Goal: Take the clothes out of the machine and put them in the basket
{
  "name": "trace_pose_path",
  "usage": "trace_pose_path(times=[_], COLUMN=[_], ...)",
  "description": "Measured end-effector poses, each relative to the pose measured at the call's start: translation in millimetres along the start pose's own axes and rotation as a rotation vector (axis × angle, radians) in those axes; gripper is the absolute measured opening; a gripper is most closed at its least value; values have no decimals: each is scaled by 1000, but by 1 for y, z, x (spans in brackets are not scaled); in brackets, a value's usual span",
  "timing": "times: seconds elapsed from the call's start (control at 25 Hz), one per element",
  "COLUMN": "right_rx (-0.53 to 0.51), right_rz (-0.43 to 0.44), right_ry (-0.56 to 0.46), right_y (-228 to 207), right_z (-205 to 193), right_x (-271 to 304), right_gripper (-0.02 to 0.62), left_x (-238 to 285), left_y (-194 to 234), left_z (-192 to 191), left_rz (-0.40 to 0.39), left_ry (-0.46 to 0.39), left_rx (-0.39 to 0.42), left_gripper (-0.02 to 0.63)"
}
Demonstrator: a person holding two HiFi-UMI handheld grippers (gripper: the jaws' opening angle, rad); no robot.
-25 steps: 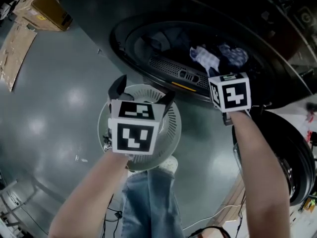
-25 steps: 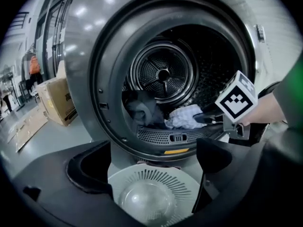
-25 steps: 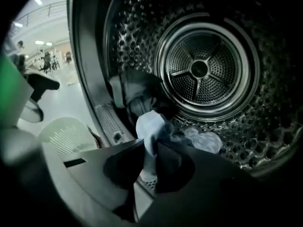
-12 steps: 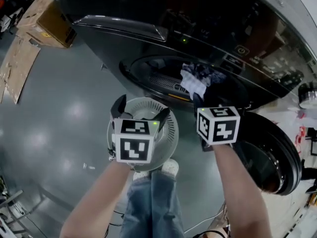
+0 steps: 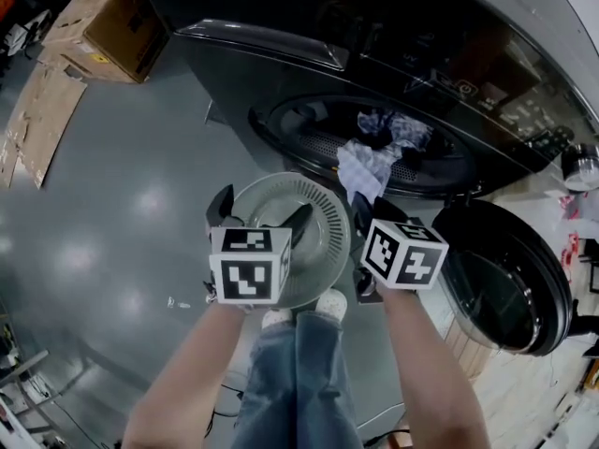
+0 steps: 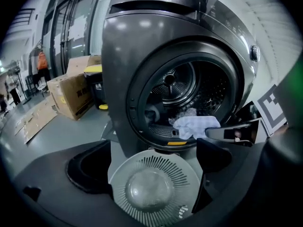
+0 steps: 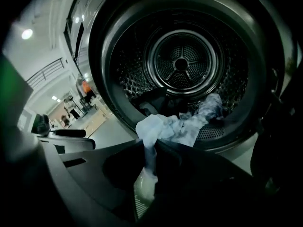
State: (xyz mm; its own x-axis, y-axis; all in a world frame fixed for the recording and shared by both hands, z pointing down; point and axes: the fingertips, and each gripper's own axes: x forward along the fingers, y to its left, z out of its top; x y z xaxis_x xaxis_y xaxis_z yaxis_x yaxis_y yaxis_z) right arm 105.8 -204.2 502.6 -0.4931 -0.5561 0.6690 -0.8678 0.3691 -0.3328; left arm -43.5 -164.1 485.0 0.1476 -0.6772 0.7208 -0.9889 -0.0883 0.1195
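At machine [image 5: 262, 64] mouth, one o'clock from basket [image 5: 281, 180], right gripper [image 7: 149, 148] clamps pale cloth [image 5: 360, 168], half out; left gripper [image 5: 262, 211] jaws apart, empty. Basket seems empty; more clothes [image 5: 393, 127] left inside.

Pale cloth [image 5: 363, 168] (crumpled) spilling from drum [image 5: 309, 124], grey basket [image 5: 323, 234] below

The left forearm [image 5: 182, 372] and right forearm [image 5: 426, 363] reach forward side by side. The left gripper [image 5: 262, 215] tilts downward, its fingers spread wide with nothing between them. The right gripper [image 5: 363, 211], just to its right, has its fingers pinched tight on a pale cloth [image 5: 360, 168].
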Motion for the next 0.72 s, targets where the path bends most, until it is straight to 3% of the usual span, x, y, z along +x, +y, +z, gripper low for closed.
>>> trace_pose_path(times=[0.32,0.72], right_rx=[179,248], right_rz=[50,148], right_ry=[34,211], right_y=[50,128], right_z=[-49,-145], right_x=[2,1], right_gripper=[31,31], left_x=[-21,-39], left_y=[34,61], left_z=[-27,-50], left_rz=[36,63], left_ry=[17,23], left_rx=[-36,-77], left_gripper=[566,566])
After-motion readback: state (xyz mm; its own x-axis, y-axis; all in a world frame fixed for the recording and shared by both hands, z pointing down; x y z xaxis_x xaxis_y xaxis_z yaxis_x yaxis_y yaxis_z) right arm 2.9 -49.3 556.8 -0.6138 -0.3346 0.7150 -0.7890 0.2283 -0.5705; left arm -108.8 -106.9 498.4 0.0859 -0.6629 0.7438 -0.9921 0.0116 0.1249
